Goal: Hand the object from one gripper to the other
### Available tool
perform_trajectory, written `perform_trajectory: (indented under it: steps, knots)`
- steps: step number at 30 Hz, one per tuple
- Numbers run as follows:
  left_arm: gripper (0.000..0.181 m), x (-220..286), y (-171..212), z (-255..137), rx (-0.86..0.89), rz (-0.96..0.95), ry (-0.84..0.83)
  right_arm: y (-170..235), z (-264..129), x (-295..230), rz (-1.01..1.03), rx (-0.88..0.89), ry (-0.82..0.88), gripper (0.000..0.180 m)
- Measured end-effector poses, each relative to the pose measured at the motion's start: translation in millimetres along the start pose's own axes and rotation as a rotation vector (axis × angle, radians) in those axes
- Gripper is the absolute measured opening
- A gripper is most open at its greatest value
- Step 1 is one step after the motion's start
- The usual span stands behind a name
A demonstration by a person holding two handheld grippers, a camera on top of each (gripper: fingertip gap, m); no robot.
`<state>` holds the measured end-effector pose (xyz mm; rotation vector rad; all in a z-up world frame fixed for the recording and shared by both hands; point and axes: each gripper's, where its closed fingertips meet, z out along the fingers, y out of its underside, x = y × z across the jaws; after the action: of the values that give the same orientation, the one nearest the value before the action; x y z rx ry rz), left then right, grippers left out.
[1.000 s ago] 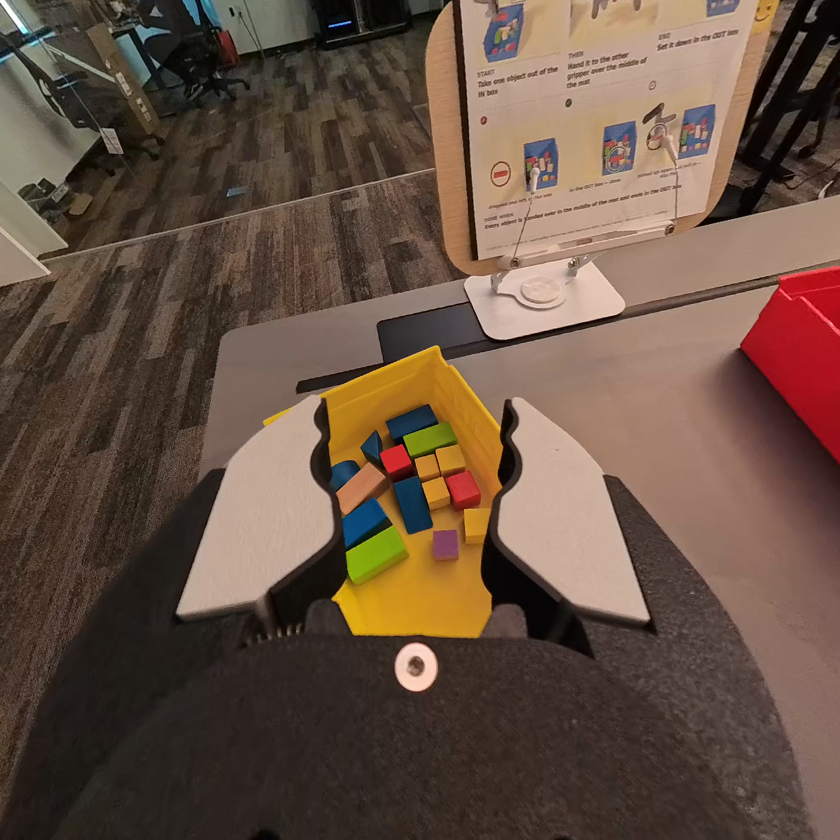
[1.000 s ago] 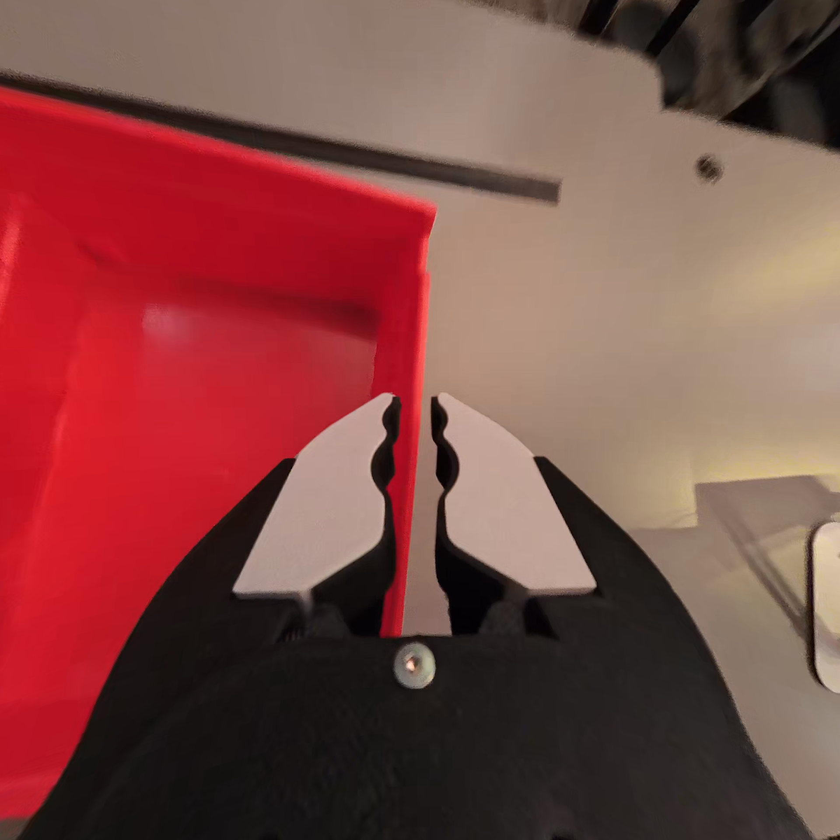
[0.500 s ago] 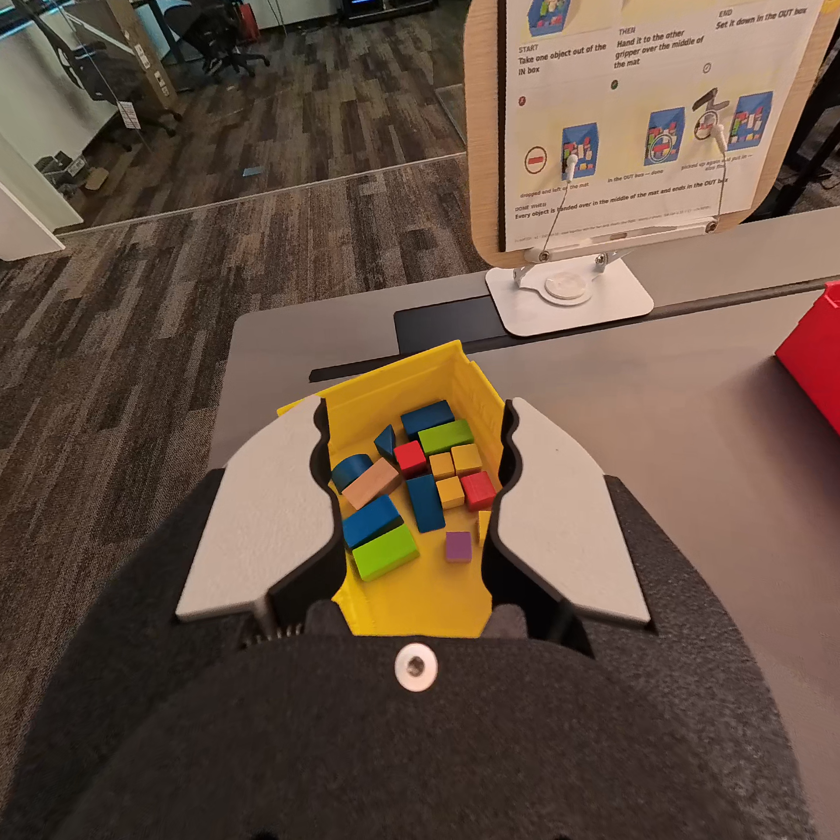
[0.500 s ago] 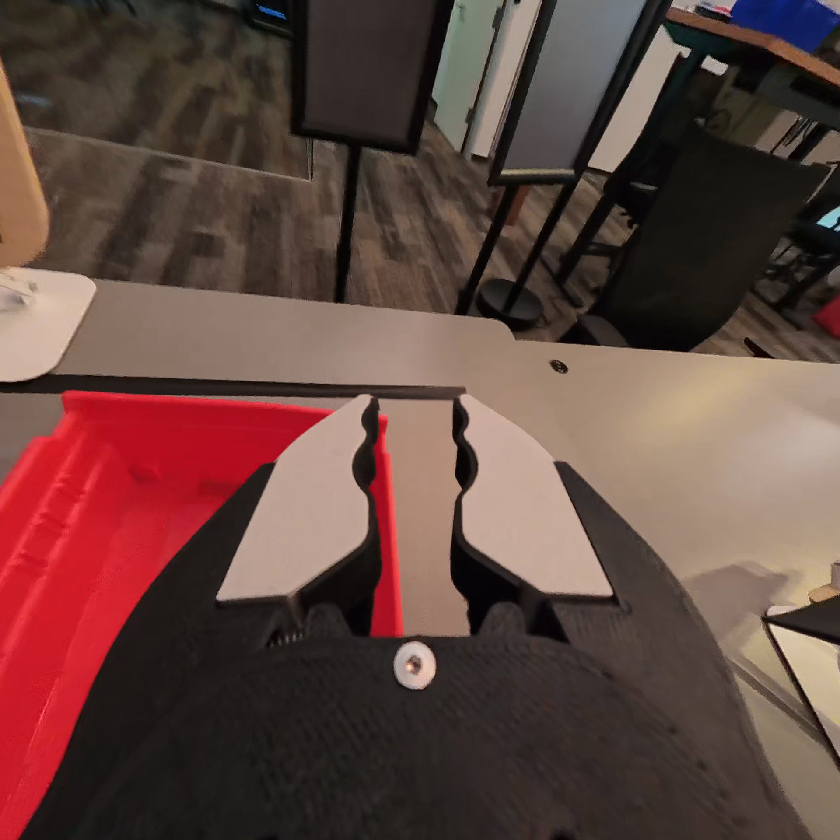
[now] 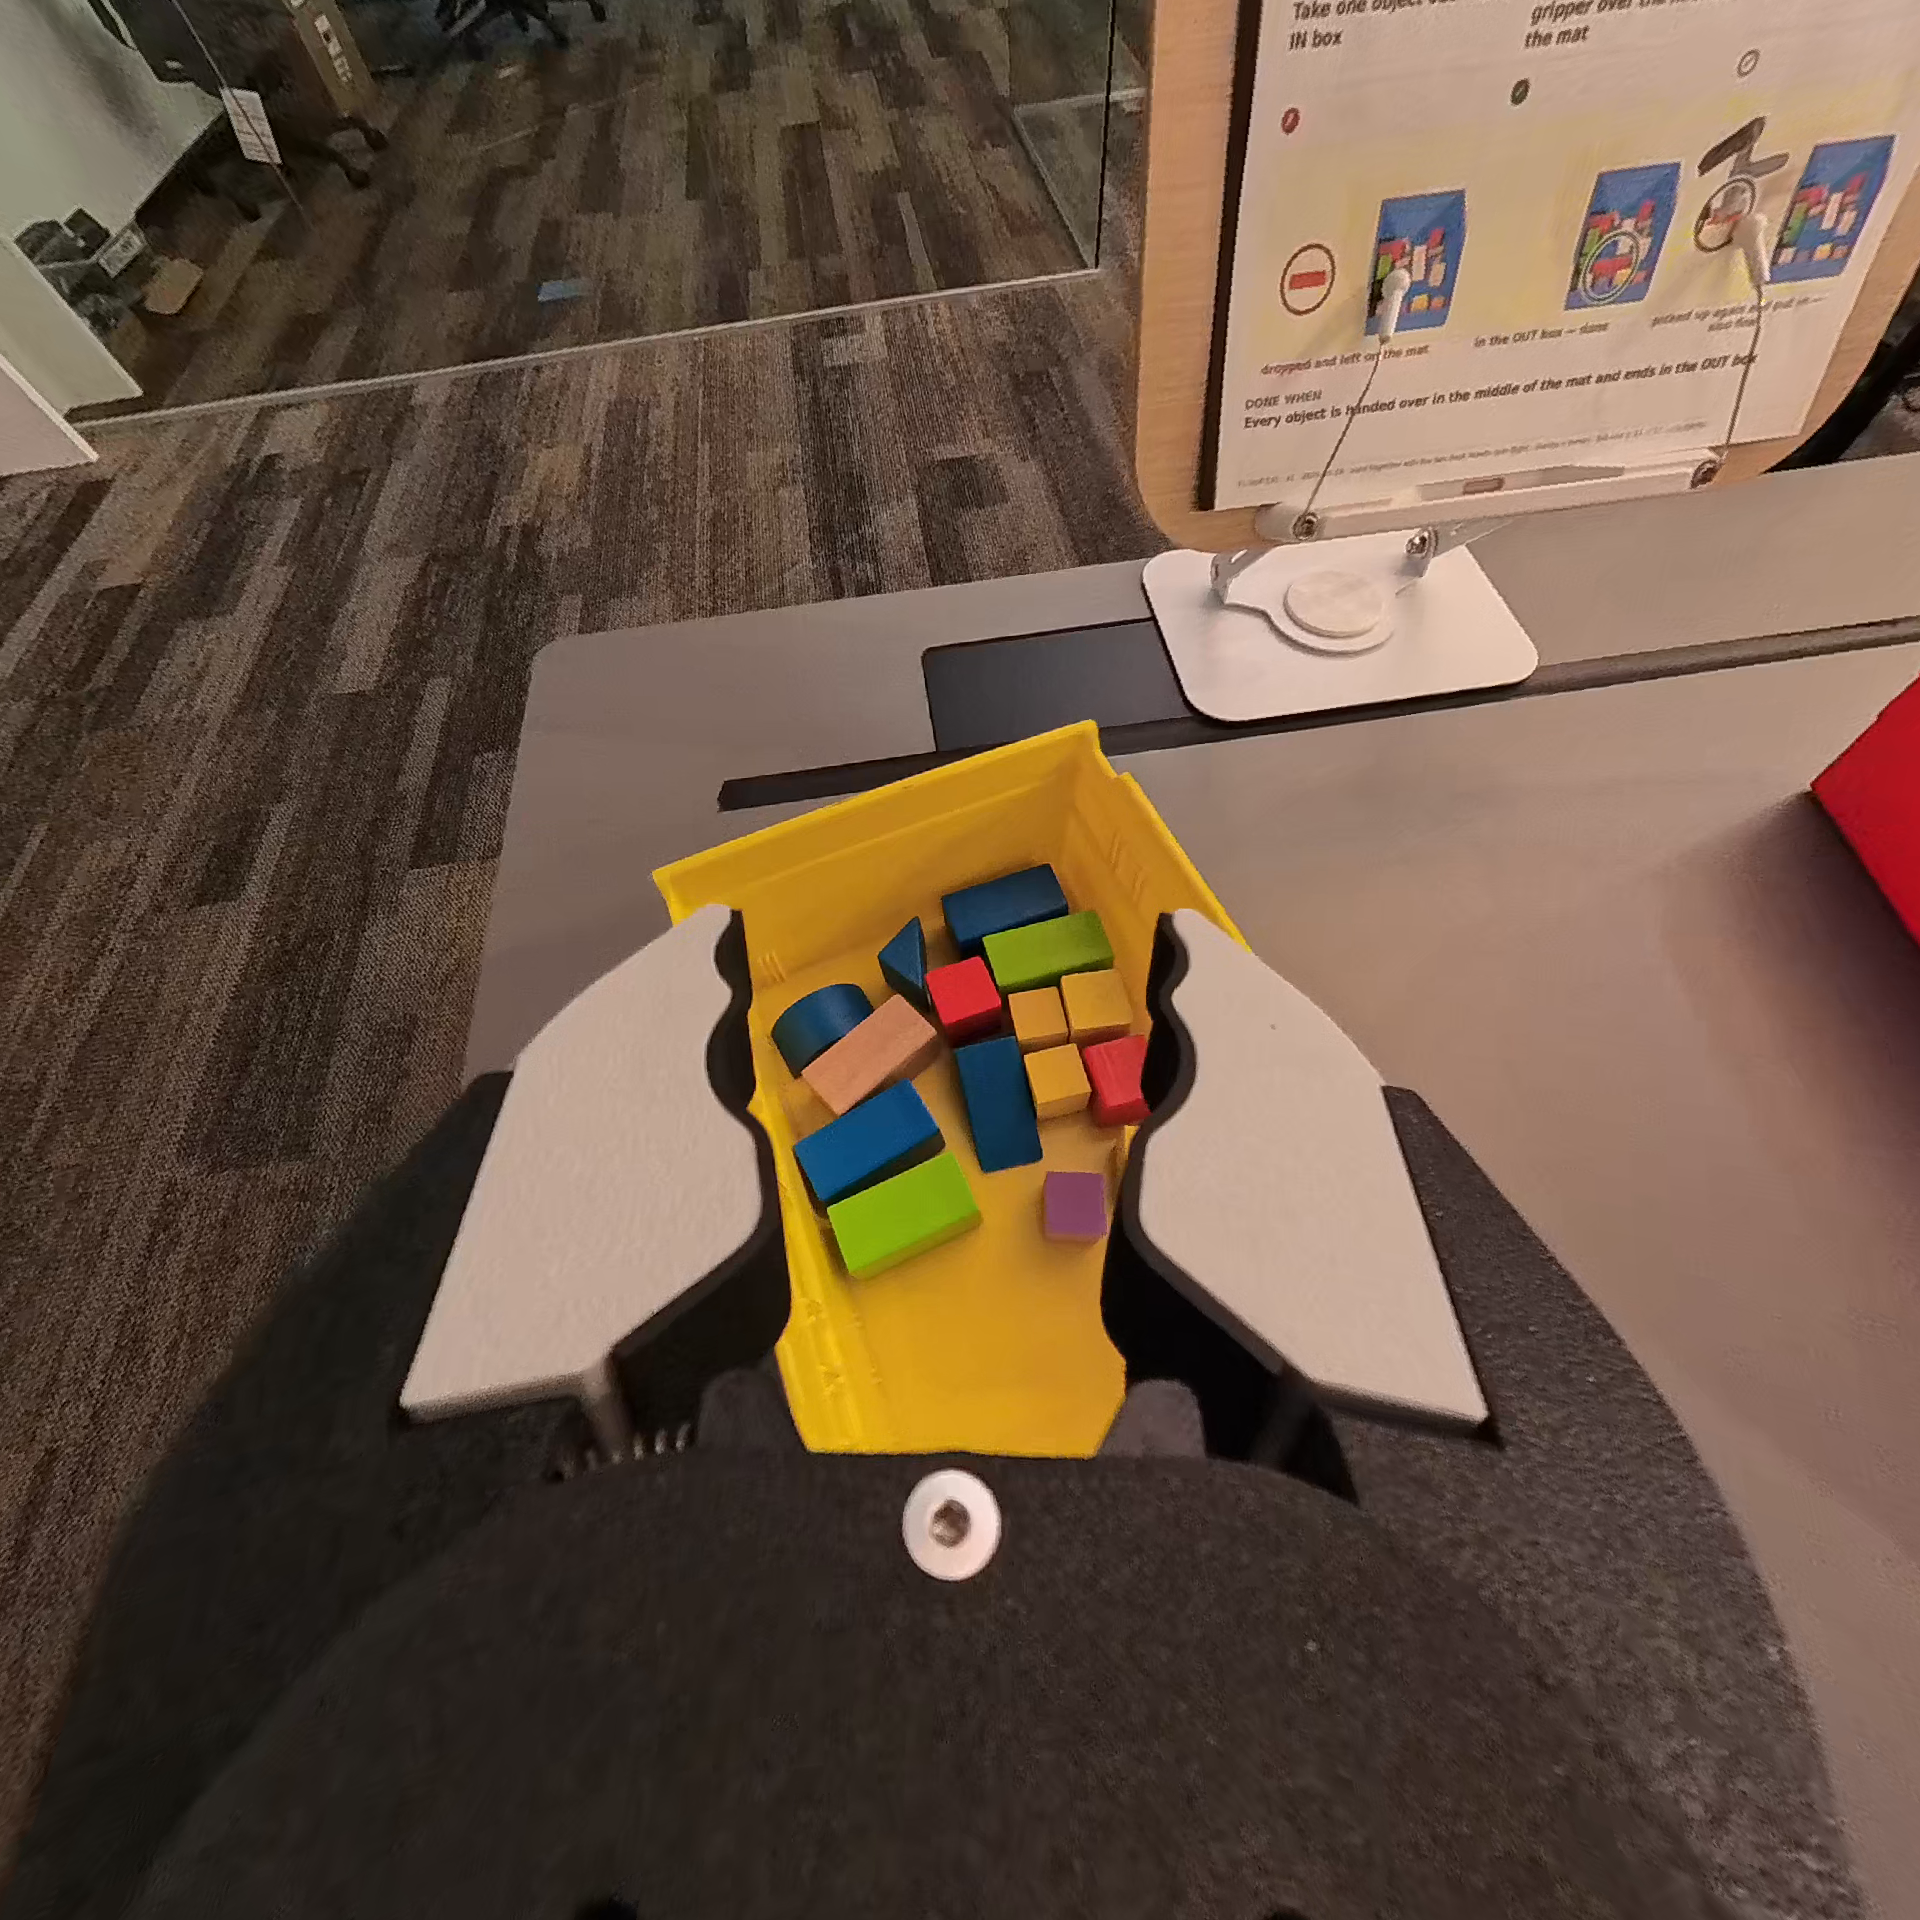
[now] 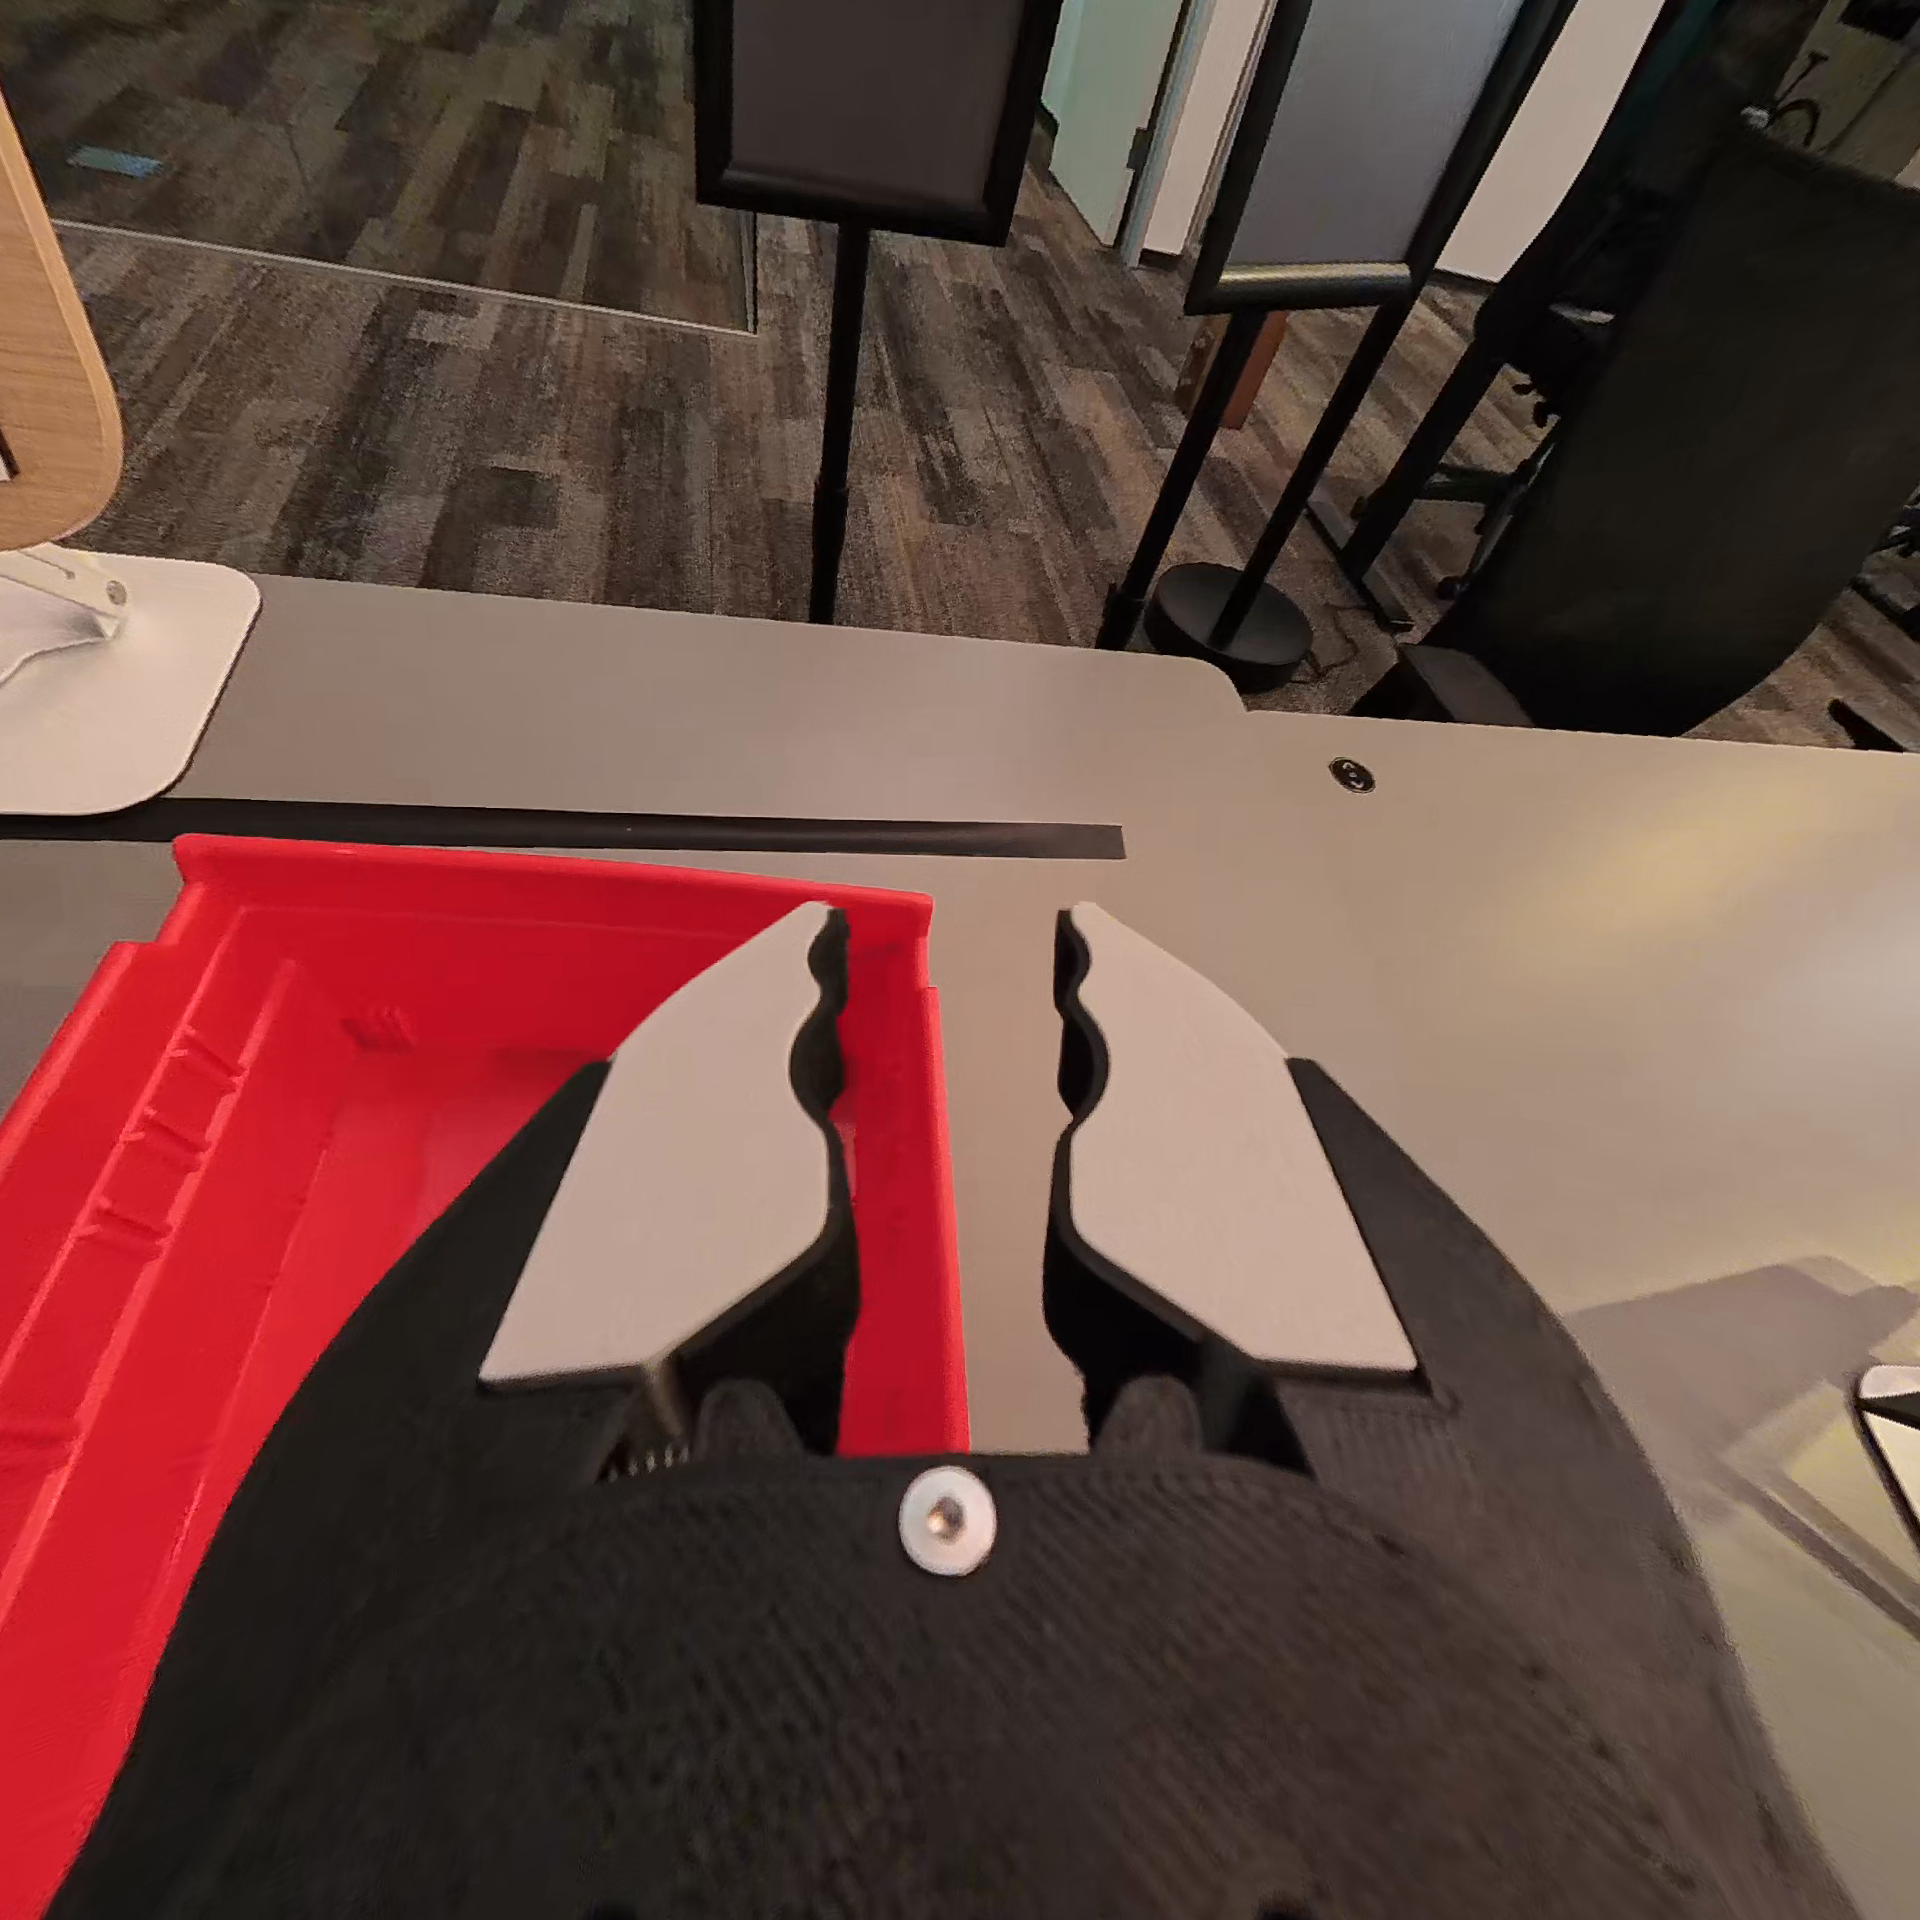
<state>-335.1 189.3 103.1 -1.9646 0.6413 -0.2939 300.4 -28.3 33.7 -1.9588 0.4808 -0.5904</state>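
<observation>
Left wrist view looks down past the left gripper point(image 5: 951, 1039), whose jaws stand wide apart and hold nothing, above the yellow box point(image 5: 935, 1361) on the grey table point(image 5: 1455, 935). The coloured blocks all lie inside it, among them a purple cube point(image 5: 1073, 1205), a green block point(image 5: 902, 1214) and a red cube point(image 5: 963, 995); none is lifted. In the right wrist view the right gripper point(image 6: 951, 1023) is also parted and bare, over the near-right corner of the red box point(image 6: 208, 1091), whose visible floor is bare. No block is in either gripper, so I judge the pick-up, the handover and the drop-off are all still to do.
</observation>
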Motion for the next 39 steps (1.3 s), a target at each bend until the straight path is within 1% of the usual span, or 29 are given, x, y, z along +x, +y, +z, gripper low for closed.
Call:
perform_trajectory:
  steps: [3,5,8,11,17,20,22,23,25,31,36,39]
  knots:
    - [0.07,-7,10,9,-0.043,-0.001,0.017,5,1,0,0.033,-0.026,-0.038,0.042]
    - [0.068,-20,28,21,-0.131,-0.014,0.013,11,3,4,0.043,-0.05,-0.044,0.046]
    - [0.07,-48,57,41,-0.268,-0.048,-0.035,20,9,4,0.029,-0.091,-0.052,0.05]
    - [0.059,-69,84,61,-0.366,-0.095,-0.036,28,12,2,0.005,-0.136,-0.059,0.052]
    - [0.049,-87,125,91,-0.468,-0.231,0.016,30,14,-5,-0.002,-0.148,-0.088,0.052]
    - [0.04,-87,141,98,-0.522,-0.279,0.062,34,16,-5,0.002,-0.164,-0.097,0.052]
    - [0.021,-83,153,99,-0.581,-0.283,0.086,37,17,-5,0.009,-0.179,-0.106,0.052]
    - [0.016,-81,159,99,-0.612,-0.276,0.097,39,18,-5,0.011,-0.187,-0.111,0.052]
    - [0.008,-74,164,101,-0.649,-0.261,0.125,42,19,-5,0.017,-0.196,-0.118,0.052]
    - [0.005,-76,163,108,-0.68,-0.171,0.054,60,25,-3,0.028,-0.277,-0.141,0.052]
    - [0.004,-70,155,123,-0.652,-0.115,0.043,98,28,-8,0.022,-0.464,-0.224,0.05]
    - [0.003,-65,151,130,-0.636,-0.104,0.047,111,25,-11,0.016,-0.537,-0.262,0.05]
